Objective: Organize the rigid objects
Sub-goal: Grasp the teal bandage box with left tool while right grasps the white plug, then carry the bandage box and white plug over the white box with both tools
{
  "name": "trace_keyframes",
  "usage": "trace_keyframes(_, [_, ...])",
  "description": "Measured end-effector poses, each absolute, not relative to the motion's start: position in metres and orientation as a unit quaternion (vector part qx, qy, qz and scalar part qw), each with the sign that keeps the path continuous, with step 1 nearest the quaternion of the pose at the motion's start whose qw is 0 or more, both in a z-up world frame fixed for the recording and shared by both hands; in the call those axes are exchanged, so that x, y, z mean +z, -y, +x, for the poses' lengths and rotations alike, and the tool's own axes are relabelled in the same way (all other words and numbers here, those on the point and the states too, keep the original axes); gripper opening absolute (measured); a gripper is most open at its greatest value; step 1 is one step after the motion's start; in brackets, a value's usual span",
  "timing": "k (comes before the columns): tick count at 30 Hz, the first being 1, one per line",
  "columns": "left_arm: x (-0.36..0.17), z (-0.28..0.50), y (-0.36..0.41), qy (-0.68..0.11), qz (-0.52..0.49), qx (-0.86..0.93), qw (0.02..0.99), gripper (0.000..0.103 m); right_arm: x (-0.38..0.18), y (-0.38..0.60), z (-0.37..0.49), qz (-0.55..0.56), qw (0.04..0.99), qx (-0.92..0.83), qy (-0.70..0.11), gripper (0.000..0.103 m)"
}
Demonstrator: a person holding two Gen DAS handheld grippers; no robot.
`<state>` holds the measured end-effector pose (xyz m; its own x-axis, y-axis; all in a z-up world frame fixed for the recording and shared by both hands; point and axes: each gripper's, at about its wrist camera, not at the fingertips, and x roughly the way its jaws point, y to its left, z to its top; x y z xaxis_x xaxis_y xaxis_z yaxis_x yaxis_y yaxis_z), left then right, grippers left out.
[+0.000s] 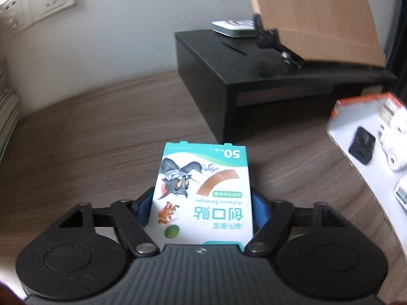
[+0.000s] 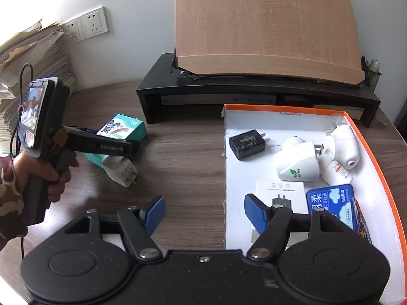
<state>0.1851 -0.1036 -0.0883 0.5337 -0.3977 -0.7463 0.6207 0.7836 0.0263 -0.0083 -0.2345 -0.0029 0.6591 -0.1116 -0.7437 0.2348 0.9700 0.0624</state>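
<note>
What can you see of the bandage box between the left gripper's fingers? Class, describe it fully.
The bandage box is a flat, rectangular carton, seemingly thin card, white with teal edges. Its face shows a cartoon cat and mouse, a tan plaster strip, "Adhesive Bandages" and "50", all upside down in the left wrist view. It looks closed and undamaged. It sits between the blue pads of the left gripper, which flank its long sides, over the brown wooden table. In the right wrist view a white plug adapter lies just beside it.
</note>
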Motion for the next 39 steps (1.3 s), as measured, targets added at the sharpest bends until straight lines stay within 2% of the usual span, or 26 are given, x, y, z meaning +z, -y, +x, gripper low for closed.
trace_keyframes(6, [-0.085, 0.177, 0.065, -0.398, 0.116, -0.243, 0.877, 0.071, -0.006, 0.215, 0.013, 0.056, 0.915, -0.03, -0.398, 0.082])
trace_keyframes(17, [-0.062, 0.124, -0.016, -0.402, 0.049, -0.181, 0.896, 0.071, -0.033, 0.162, 0.106, -0.078, 0.904, 0.133, -0.398, 0.081])
trace_keyframes(19, [-0.061, 0.117, -0.025, -0.4, 0.044, -0.177, 0.898, 0.071, -0.042, 0.156, 0.117, -0.094, 0.894, 0.144, -0.413, 0.075])
trace_keyframes(21, [-0.061, 0.11, -0.03, -0.397, 0.041, -0.172, 0.901, 0.071, -0.05, 0.151, 0.123, -0.107, 0.884, 0.148, -0.43, 0.052])
trace_keyframes(22, [-0.061, 0.108, -0.032, -0.397, 0.037, -0.169, 0.901, 0.071, -0.053, 0.149, 0.124, -0.111, 0.88, 0.146, -0.437, 0.049])
trace_keyframes(23, [-0.061, 0.106, -0.033, -0.399, 0.03, -0.168, 0.901, 0.071, -0.055, 0.149, 0.123, -0.108, 0.88, 0.144, -0.439, 0.036])
trace_keyframes(31, [-0.055, 0.085, -0.021, -0.391, 0.016, -0.168, 0.905, 0.071, -0.043, 0.148, 0.087, -0.041, 0.898, 0.078, -0.431, 0.034])
trace_keyframes(39, [-0.031, 0.042, 0.021, -0.368, 0.013, -0.181, 0.912, 0.071, 0.002, 0.174, 0.034, -0.003, 0.917, 0.019, -0.398, 0.035])
